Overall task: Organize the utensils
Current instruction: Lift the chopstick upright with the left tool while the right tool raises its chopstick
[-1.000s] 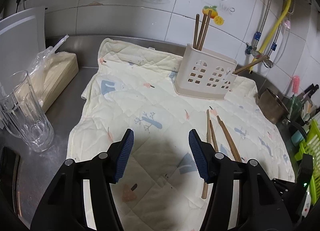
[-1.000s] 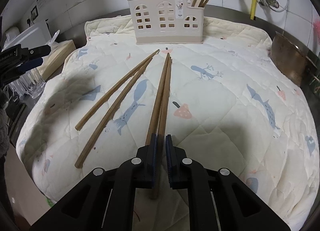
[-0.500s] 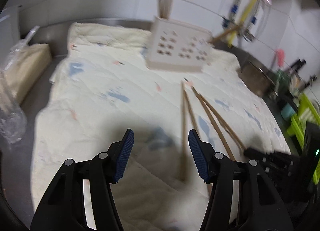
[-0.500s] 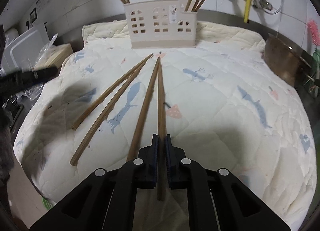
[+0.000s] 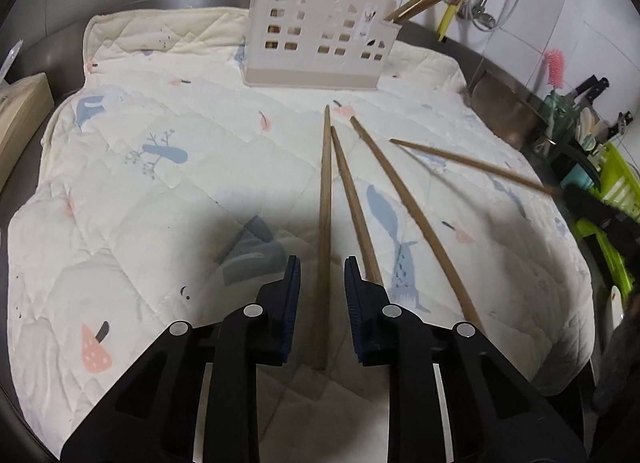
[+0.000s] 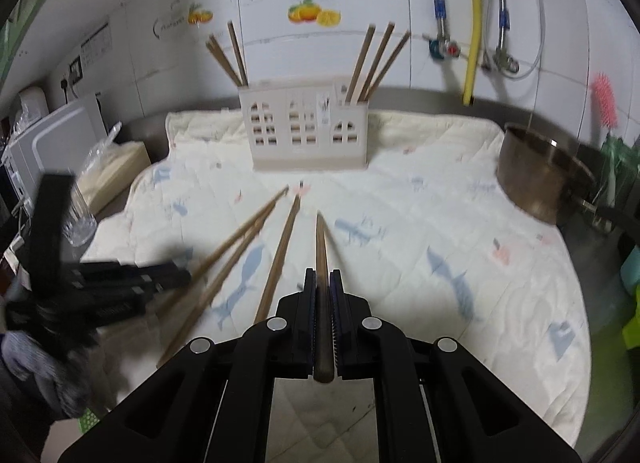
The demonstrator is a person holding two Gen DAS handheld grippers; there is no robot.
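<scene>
Three wooden chopsticks lie on the quilted cloth [image 5: 160, 191]. My left gripper [image 5: 319, 275] is open, low over the cloth, with the leftmost chopstick [image 5: 325, 199] between its fingers, untouched. My right gripper [image 6: 322, 287] is shut on one chopstick [image 6: 321, 247] and holds it lifted above the cloth, pointing at the beige utensil holder [image 6: 306, 131]. That held chopstick also shows in the left wrist view [image 5: 472, 161]. The holder [image 5: 320, 51] stands at the back of the cloth with chopsticks upright in its left and right end compartments.
A metal pot [image 6: 540, 175] sits right of the cloth. A drinking glass [image 6: 80, 215] and a wrapped box [image 6: 112, 171] stand on the left. A green rack [image 5: 608, 199] with knives is at the far right. Pipes hang on the tiled wall.
My right gripper lifted its chopstick off the cloth and raised it. My left gripper swung right and down to straddle the leftmost chopstick, its jaws narrower than before.
</scene>
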